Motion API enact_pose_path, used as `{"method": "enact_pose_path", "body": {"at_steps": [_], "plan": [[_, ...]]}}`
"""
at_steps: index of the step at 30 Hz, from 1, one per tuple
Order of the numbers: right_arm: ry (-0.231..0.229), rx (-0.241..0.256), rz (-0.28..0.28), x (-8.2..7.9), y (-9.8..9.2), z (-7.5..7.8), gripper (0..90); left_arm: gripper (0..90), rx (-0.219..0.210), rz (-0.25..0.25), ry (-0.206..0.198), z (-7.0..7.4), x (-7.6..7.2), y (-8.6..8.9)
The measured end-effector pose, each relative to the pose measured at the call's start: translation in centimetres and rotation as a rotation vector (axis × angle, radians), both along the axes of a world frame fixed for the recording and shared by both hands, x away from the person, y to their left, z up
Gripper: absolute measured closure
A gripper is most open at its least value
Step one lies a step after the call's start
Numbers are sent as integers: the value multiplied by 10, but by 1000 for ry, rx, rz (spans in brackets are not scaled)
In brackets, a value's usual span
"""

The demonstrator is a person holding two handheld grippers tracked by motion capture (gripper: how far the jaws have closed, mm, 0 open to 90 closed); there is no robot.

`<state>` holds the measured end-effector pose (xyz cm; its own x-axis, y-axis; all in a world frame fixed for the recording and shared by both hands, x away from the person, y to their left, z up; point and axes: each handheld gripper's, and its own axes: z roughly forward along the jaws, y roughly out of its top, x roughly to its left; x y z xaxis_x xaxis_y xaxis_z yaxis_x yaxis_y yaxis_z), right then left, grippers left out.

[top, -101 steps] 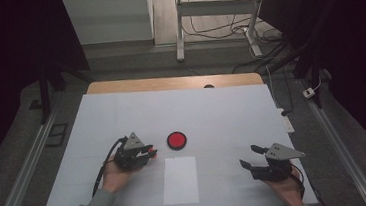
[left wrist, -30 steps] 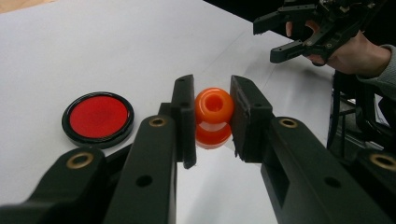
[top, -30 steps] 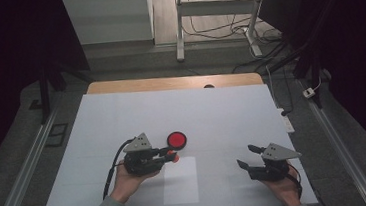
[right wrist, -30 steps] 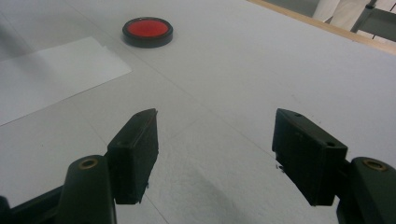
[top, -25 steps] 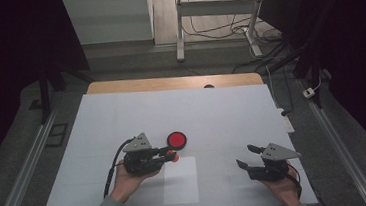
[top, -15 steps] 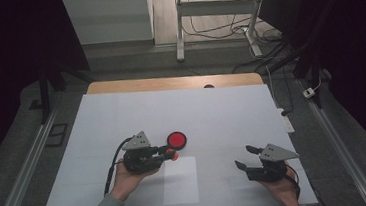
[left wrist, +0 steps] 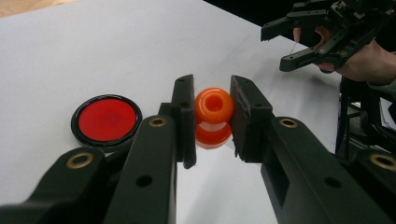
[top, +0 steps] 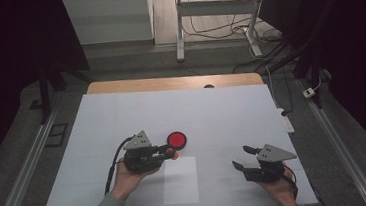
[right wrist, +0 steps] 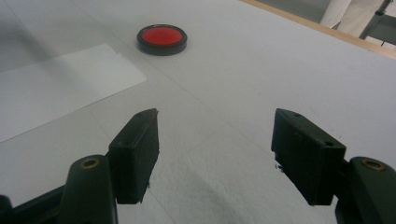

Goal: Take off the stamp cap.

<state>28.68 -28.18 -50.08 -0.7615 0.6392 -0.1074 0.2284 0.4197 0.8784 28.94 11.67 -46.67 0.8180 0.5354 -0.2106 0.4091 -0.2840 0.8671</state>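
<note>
A small orange spool-shaped piece (left wrist: pixel 213 116) sits upright between the jaws of my left gripper (left wrist: pixel 213 93), which is shut on it just above the white table. In the high view the left gripper (top: pixel 172 153) points right, with the orange piece (top: pixel 175 155) at its tip. Just beyond it lies a red disc with a black rim (top: pixel 176 139), also seen in the left gripper view (left wrist: pixel 106 120) and far off in the right gripper view (right wrist: pixel 162 38). My right gripper (top: pixel 241 157) rests low at the front right, jaws wide open and holding nothing (right wrist: pixel 215 140).
A white paper sheet (top: pixel 180 180) lies flat at the table's front, just right of my left hand (right wrist: pixel 60 88). The white table top (top: pixel 221 109) has a wooden strip (top: pixel 169 83) along its far edge. The right gripper (left wrist: pixel 303 42) shows far off in the left gripper view.
Over the past few seconds my left gripper moved right with the orange piece, ending beside the red disc. In the last second it has held still. The right gripper barely shifted.
</note>
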Motion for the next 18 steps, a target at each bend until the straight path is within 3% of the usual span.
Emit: {"method": "enact_pose_path", "body": {"at_steps": [5,18], "plan": [[-20,3,11,-2,6,3,326,720,2,3,-3,0,0,0],[-16,13,47,-3,20,5,325,719,9,3,-1,-2,0,-1]]}}
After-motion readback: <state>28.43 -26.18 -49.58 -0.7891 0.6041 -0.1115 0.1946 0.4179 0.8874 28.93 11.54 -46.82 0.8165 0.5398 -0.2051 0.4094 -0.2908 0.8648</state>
